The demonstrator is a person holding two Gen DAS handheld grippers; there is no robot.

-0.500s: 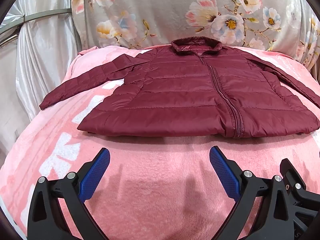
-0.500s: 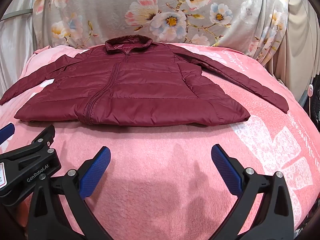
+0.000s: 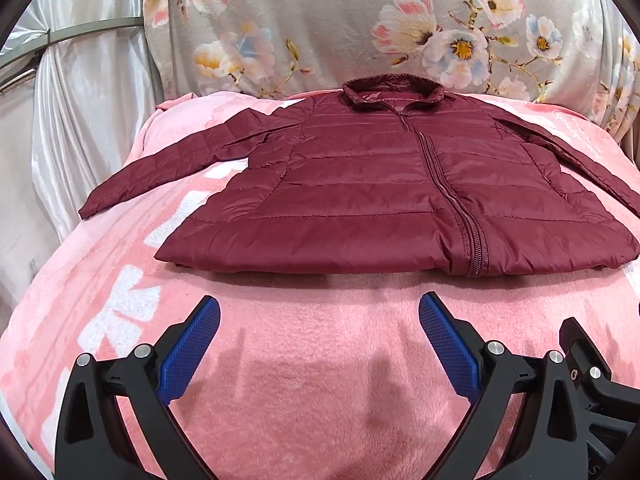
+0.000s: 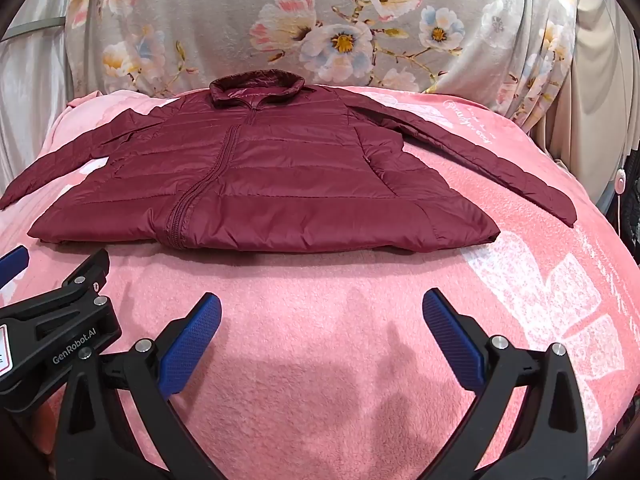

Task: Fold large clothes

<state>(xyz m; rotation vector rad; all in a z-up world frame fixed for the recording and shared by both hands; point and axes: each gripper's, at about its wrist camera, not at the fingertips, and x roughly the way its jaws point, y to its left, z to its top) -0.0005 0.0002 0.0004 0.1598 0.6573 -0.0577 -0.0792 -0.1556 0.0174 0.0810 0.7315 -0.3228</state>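
A maroon quilted jacket [image 3: 360, 200] lies flat and zipped on a pink blanket [image 3: 304, 360], collar at the far side, both sleeves spread outward. It also shows in the right wrist view [image 4: 280, 184]. My left gripper [image 3: 319, 312] is open and empty, hovering over the blanket just short of the jacket's hem. My right gripper [image 4: 322, 308] is open and empty, likewise in front of the hem. The left gripper's body shows at the left of the right wrist view [image 4: 52, 340].
A floral grey cloth [image 3: 360, 32] hangs behind the blanket. Silvery curtains [image 3: 80, 100] hang at the left, beige ones [image 4: 592, 80] at the right. The pink blanket [image 4: 540, 300] has white printed patterns on both sides.
Both grippers have stayed nearly still, with at most a slight shift toward the jacket. The jacket has not moved.
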